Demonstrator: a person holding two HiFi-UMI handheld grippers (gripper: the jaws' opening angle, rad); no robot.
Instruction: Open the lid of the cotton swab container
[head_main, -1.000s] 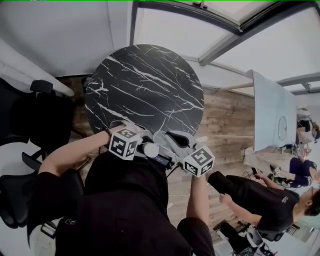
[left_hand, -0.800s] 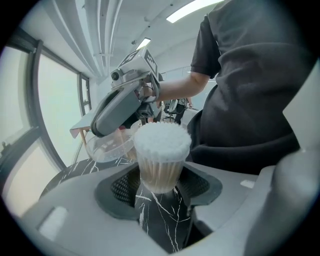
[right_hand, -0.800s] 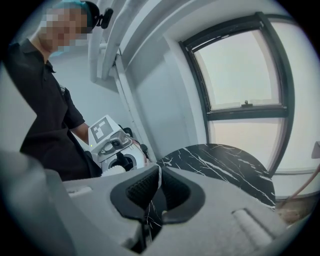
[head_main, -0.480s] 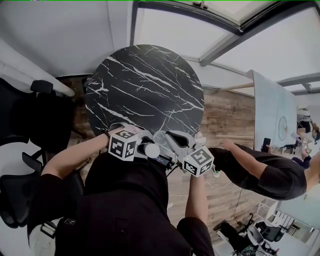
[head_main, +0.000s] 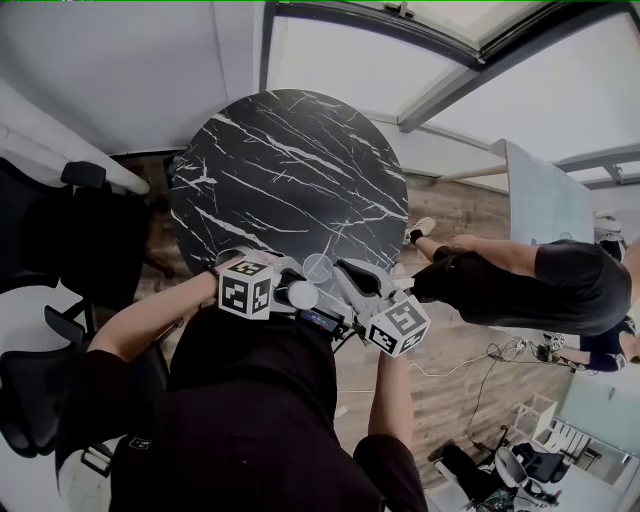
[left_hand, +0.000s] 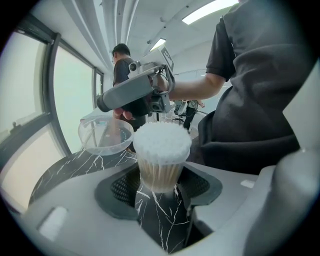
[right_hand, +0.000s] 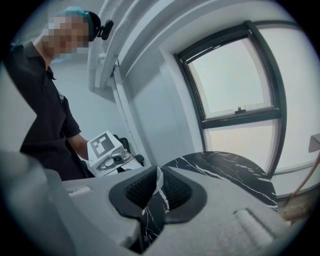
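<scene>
At the near edge of the black marble table, low in the centre of the head view, the two claws meet in the air. The left gripper is clamped on the cotton swab container. Its pads press the sides of the clear cup, which stands upright with the white swab heads bare on top. The lid is off. It hangs at the left of the left gripper view, just beside the container but apart from it, its thin rim pinched in the right gripper. Over the last second the lid has drawn slightly further up the head view from the swab heads. The right jaws have just been opening a little, with the rim between them. I judge the opening itself done; what remains is to set the lid down. With the pinch loosening while the lid hangs above the table, it could slip and drop.
</scene>
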